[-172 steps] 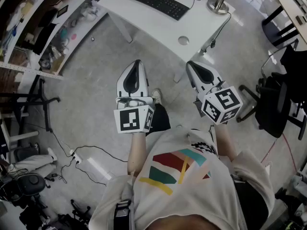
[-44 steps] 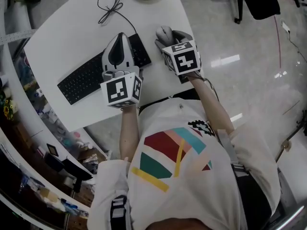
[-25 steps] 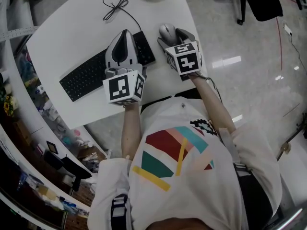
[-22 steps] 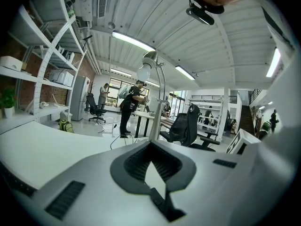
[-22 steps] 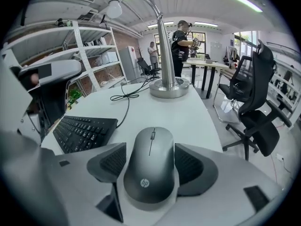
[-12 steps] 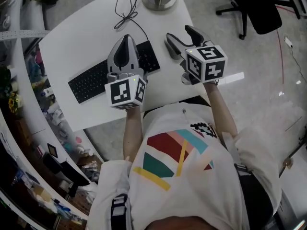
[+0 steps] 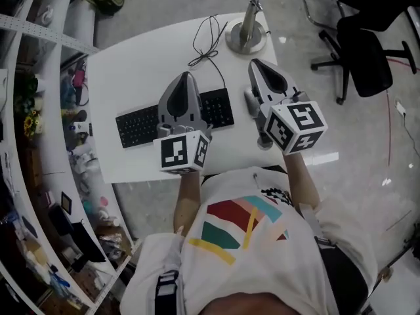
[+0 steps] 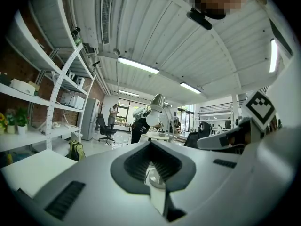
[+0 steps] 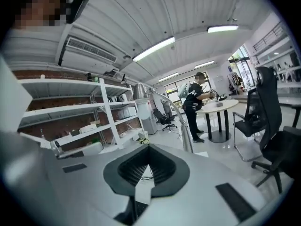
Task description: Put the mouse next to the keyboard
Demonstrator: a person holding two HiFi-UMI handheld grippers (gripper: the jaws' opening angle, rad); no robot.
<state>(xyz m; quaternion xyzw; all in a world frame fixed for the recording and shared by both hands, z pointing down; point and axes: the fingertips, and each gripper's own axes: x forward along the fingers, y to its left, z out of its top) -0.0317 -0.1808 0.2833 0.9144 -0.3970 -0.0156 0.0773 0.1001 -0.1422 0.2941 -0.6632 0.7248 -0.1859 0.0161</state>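
**Mouse beside keyboard, both grippers empty**

Mouse (image 7: 250, 102) lies on the white desk (image 7: 125, 64), just beside the right end of the black keyboard (image 7: 138, 125). From the head view I see only its left part, because the right gripper (image 7: 254, 63) covers the rest.

Right gripper: jaws have just closed. The tips meet in its own view, with nothing between them.

Left gripper (image 7: 186, 76): jaws together as well, empty. In the head view it overlaps the keyboard's right half.

Both grippers point away from my operator's body, across the desk and toward the lamp stand (image 7: 246, 38) at the far edge. A thin black cable (image 7: 209, 39) loops on the desk between the keyboard and that stand.

Off the desk: shelving (image 7: 39, 110) runs along the left, and a black office chair (image 7: 364, 58) stands on the floor to the right.
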